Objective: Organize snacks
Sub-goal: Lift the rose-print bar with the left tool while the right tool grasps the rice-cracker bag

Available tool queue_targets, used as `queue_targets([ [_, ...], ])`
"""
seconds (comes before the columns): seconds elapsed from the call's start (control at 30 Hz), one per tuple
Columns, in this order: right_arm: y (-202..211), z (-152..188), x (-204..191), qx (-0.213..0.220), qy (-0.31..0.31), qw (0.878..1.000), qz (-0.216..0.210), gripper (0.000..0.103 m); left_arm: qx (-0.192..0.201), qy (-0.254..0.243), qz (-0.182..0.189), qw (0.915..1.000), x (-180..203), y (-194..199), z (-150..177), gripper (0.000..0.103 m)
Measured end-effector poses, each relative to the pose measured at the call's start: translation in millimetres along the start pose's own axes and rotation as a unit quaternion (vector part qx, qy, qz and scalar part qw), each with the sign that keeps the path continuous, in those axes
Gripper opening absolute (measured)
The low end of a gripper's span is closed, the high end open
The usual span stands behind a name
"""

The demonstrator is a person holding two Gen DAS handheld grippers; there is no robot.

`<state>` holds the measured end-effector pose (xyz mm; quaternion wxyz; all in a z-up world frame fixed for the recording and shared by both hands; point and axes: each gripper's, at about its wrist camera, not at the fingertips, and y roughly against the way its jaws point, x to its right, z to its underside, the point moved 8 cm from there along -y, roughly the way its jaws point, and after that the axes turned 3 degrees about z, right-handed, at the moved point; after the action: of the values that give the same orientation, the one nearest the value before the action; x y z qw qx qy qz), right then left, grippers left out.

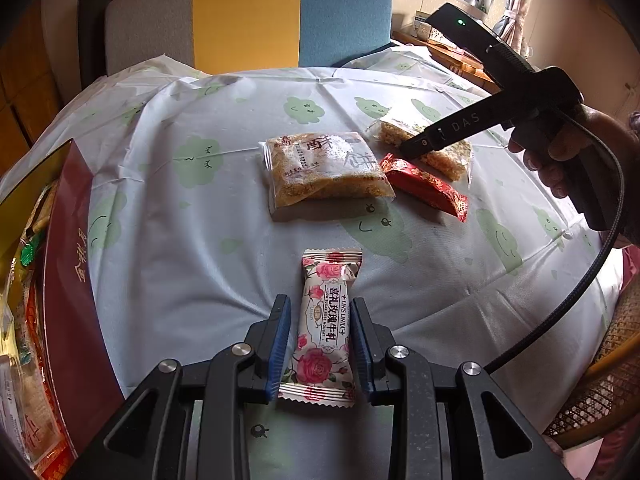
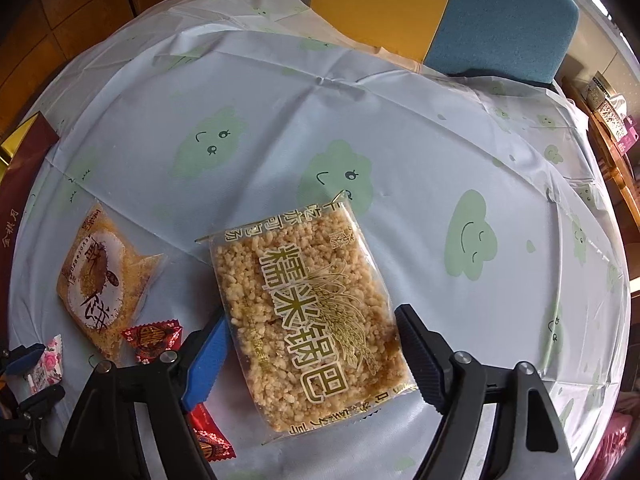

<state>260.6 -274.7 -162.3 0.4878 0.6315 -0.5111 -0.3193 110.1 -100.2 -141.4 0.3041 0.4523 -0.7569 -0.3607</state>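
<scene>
The left gripper (image 1: 318, 344) has its blue-padded fingers (image 1: 278, 344) closed on a white rose-printed nougat wrapper (image 1: 322, 328) above the worktop (image 1: 200, 248). The right gripper (image 2: 308, 354) stands wide, straddling a clear puffed-rice cracker packet (image 2: 308, 312) lying on the worktop, pads apart from it.

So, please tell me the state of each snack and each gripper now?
Rose nougat: flat on the tablecloth, between the left gripper fingers, not clearly pinched.
Rice cracker pack: flat, sealed, between the open right gripper fingers.
Pastry pack: flat, sealed, untouched.
Red candy: flat, untouched.
Red box: open, snacks inside.
</scene>
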Motion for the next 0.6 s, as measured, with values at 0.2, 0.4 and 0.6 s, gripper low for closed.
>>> queue_targets([
  [0.2, 7.8, 33.3, 24.3, -0.034, -0.033, 0.998, 0.038, 0.080, 0.003, -0.004, -0.008, 1.0000, 2.0, -0.1, 0.0, 0.031],
  [0.4, 10.7, 68.7, 49.0, -0.048, -0.101, 0.993, 0.024, 0.081, 0.003, -0.003, -0.023, 0.9997, 3.3, 0.1, -2.4, 0.027],
  [0.6, 6.6, 72.9, 52.4, -0.039, -0.105, 0.994, 0.014, 0.082, -0.002, 0.011, -0.032, 0.9994, -1.4, 2.3, -4.0, 0.020],
])
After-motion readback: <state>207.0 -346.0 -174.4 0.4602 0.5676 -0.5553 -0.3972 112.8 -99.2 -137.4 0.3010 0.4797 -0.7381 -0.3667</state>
